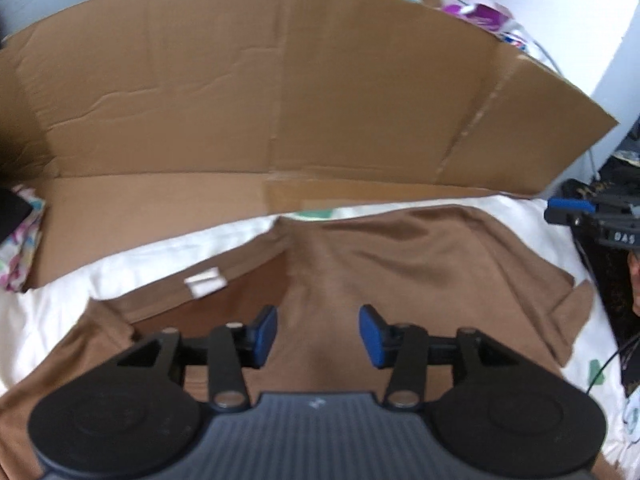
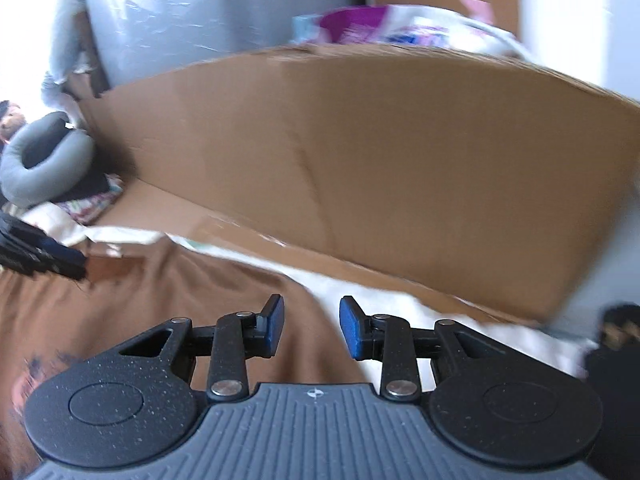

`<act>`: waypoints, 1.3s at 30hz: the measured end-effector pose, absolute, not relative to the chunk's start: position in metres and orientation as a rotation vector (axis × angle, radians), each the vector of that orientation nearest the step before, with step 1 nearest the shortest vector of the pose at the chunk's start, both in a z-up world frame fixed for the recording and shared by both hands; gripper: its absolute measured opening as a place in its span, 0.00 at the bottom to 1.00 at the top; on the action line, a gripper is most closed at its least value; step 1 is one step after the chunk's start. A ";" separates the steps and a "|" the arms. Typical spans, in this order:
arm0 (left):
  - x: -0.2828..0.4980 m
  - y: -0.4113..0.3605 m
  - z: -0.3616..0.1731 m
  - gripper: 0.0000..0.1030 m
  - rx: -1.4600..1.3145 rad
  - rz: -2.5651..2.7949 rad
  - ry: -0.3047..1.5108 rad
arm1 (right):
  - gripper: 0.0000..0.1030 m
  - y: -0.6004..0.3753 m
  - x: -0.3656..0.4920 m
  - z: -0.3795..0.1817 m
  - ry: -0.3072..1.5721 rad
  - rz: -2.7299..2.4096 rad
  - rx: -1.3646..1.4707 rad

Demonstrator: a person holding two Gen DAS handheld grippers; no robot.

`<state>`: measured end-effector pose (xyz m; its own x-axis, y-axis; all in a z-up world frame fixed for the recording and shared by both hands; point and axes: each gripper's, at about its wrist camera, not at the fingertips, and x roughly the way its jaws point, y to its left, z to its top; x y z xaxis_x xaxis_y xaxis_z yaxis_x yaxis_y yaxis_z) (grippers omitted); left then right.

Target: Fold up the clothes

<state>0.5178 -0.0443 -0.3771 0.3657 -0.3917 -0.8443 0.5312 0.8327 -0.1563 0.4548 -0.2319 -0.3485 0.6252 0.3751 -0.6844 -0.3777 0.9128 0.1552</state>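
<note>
A brown cotton T-shirt (image 1: 400, 272) lies spread on a white bed sheet (image 1: 132, 264), with its white neck label (image 1: 206, 281) showing on the left side. Behind the sheet, on the far side, a large flattened brown cardboard sheet (image 1: 280, 92) stands bent like a wall, and its lower flap rests on the bed. Behind it there is a white wall and some colourful packages (image 1: 484, 16).

The left gripper (image 1: 318, 336) hovers over the middle of the shirt; its blue pads are wide apart and hold nothing. The right gripper (image 2: 312, 328) is over the right edge of the shirt, where the brown cloth meets the white sheet, also parted and empty. At the far left of the right wrist view a grey ring-shaped pillow (image 2: 44, 156) lies beside patterned bedding (image 2: 92, 204).
</note>
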 end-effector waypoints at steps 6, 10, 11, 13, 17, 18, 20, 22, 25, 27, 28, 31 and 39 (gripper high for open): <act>0.504 -0.081 -0.357 0.56 0.222 -0.606 1.046 | 0.36 -0.266 0.442 -0.357 0.832 0.385 -0.023; 0.499 -0.095 -0.354 0.56 0.200 -0.580 1.059 | 0.36 -0.288 0.433 -0.362 0.864 0.355 -0.037; 0.498 -0.098 -0.355 0.57 0.193 -0.572 1.063 | 0.36 -0.289 0.432 -0.364 0.871 0.357 -0.041; 0.496 -0.101 -0.356 0.57 0.185 -0.559 1.068 | 0.36 -0.292 0.429 -0.368 0.880 0.356 -0.049; 0.489 -0.106 -0.361 0.58 0.202 -0.559 1.066 | 0.36 -0.298 0.422 -0.376 0.897 0.350 -0.036; 0.487 -0.107 -0.363 0.58 0.203 -0.563 1.066 | 0.36 -0.298 0.420 -0.379 0.901 0.348 -0.039; 0.484 -0.110 -0.367 0.57 0.209 -0.574 1.076 | 0.36 -0.297 0.418 -0.383 0.910 0.343 -0.052; 0.480 -0.111 -0.369 0.57 0.223 -0.591 1.084 | 0.37 -0.296 0.416 -0.387 0.915 0.339 -0.068; 0.475 -0.112 -0.371 0.57 0.233 -0.592 1.100 | 0.37 -0.293 0.416 -0.390 0.925 0.344 -0.096; 0.472 -0.110 -0.371 0.57 0.233 -0.600 1.104 | 0.37 -0.290 0.416 -0.393 0.932 0.348 -0.115; 0.472 -0.109 -0.370 0.57 0.232 -0.599 1.106 | 0.37 -0.289 0.416 -0.394 0.936 0.349 -0.125; 0.472 -0.105 -0.367 0.57 0.224 -0.588 1.104 | 0.37 -0.284 0.419 -0.403 0.977 0.344 -0.162; 0.475 -0.096 -0.359 0.57 0.195 -0.547 1.098 | 0.02 -0.280 0.421 -0.405 1.028 0.349 -0.206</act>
<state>0.4748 -0.0956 -0.3589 0.3393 -0.3226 -0.8836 0.5103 0.8522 -0.1151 0.4211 -0.2799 -0.4050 0.4683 0.1869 -0.8636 -0.3779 0.9258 -0.0046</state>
